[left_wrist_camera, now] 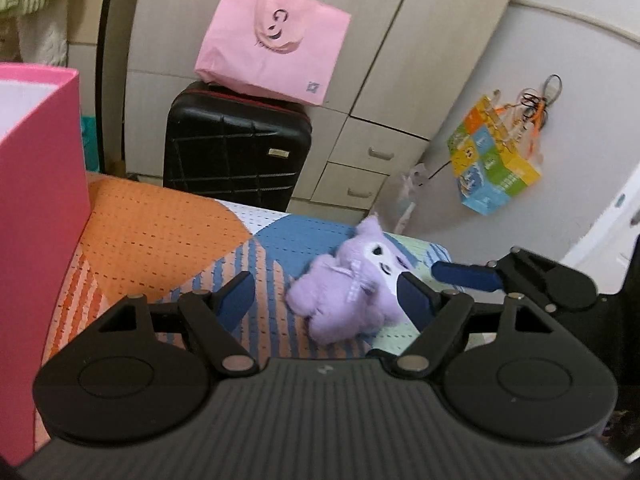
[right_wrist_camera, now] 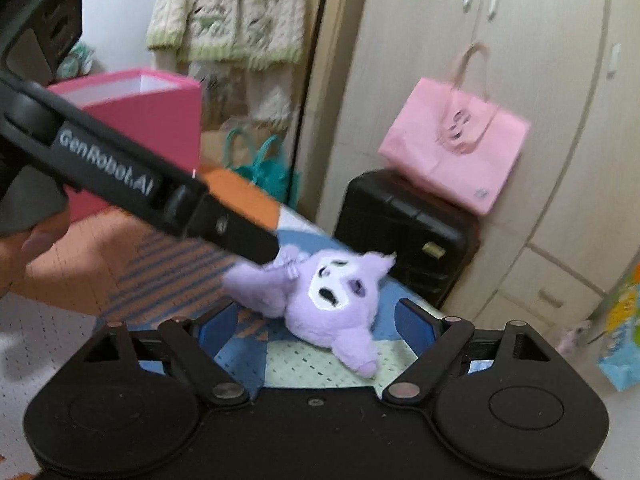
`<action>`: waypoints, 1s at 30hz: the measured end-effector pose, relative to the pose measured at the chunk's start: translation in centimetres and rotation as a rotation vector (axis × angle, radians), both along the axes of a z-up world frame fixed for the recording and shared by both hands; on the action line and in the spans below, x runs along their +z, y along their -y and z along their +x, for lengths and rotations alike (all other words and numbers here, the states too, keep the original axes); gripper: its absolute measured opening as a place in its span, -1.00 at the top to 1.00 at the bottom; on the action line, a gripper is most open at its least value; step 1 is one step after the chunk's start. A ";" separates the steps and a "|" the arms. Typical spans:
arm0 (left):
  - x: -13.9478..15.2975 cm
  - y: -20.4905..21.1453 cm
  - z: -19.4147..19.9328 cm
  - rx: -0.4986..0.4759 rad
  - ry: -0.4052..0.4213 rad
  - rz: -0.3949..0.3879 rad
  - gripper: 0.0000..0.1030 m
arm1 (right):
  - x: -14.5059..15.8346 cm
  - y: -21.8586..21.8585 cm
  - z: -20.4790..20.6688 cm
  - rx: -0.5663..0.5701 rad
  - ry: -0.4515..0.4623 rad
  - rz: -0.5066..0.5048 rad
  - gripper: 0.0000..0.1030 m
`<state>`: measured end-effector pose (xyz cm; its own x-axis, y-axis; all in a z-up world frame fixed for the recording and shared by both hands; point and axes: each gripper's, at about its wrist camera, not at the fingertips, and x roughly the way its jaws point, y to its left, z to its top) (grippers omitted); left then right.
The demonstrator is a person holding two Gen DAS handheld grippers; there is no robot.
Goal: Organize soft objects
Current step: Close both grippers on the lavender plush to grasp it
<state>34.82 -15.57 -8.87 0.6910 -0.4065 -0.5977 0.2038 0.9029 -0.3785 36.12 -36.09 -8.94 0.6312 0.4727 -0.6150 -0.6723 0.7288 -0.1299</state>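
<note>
While a patchwork bedspread (left_wrist_camera: 168, 236) covered the bed, a pink box (left_wrist_camera: 38, 200) stood open at its left edge and a black suitcase (left_wrist_camera: 236, 148) with a pink bag (left_wrist_camera: 272, 44) on top sat behind. The purple plush toy (right_wrist_camera: 332, 304) lay on the spread near the far corner. Left gripper (left_wrist_camera: 326, 294) had jaws apart, toy just ahead, possibly brushing one finger, blurry. Right gripper (right_wrist_camera: 316, 324) jaws apart too, toy lying between them, pads not pressing it.

A home bedroom: a patchwork bedspread (left_wrist_camera: 168, 236) lies before a pale wardrobe (left_wrist_camera: 420, 60), a black suitcase (left_wrist_camera: 236, 152) and a hanging knitted cardigan (right_wrist_camera: 228, 12).
</note>
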 end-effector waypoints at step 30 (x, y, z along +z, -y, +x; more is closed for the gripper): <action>0.0 3.7 -2.6 -0.063 0.064 0.069 0.25 | -1.0 0.8 0.5 -0.192 -0.145 0.219 -0.39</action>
